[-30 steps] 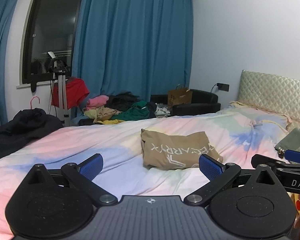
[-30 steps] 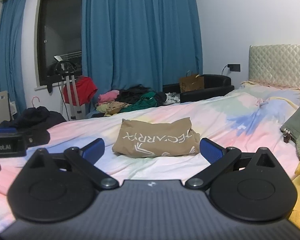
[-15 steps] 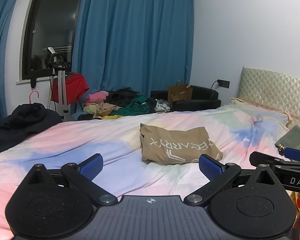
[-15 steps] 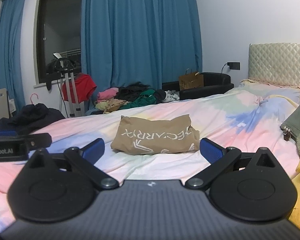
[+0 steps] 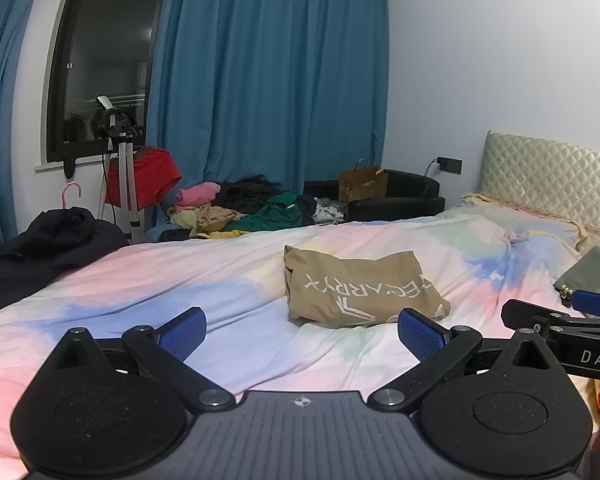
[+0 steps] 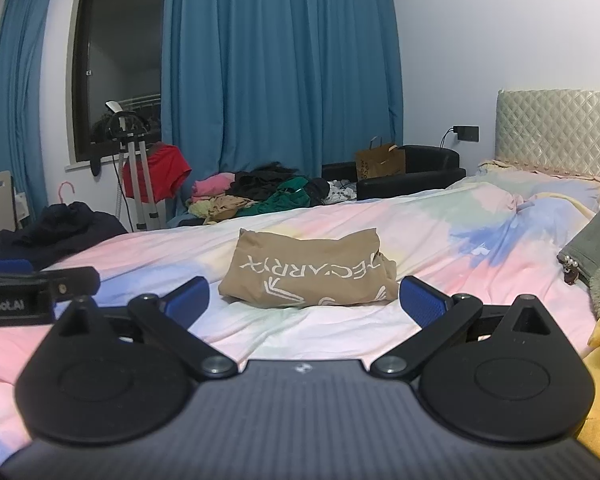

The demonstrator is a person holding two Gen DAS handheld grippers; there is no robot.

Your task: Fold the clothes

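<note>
Your left gripper (image 5: 302,327) and right gripper (image 6: 304,293) both hang spread wide, empty. The tan shirt (image 6: 306,272) lies folded mid-bed (image 6: 440,240), just beyond them: light, limp, probably slippery; pinch a doubled edge.

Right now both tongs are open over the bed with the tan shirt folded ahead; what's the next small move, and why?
Probably swing the left tongs toward the dark garment at the bed's left edge. The tan shirt already lies folded on the bedspread, neither tongs hold anything, and the right tongs face only that finished piece.
</note>
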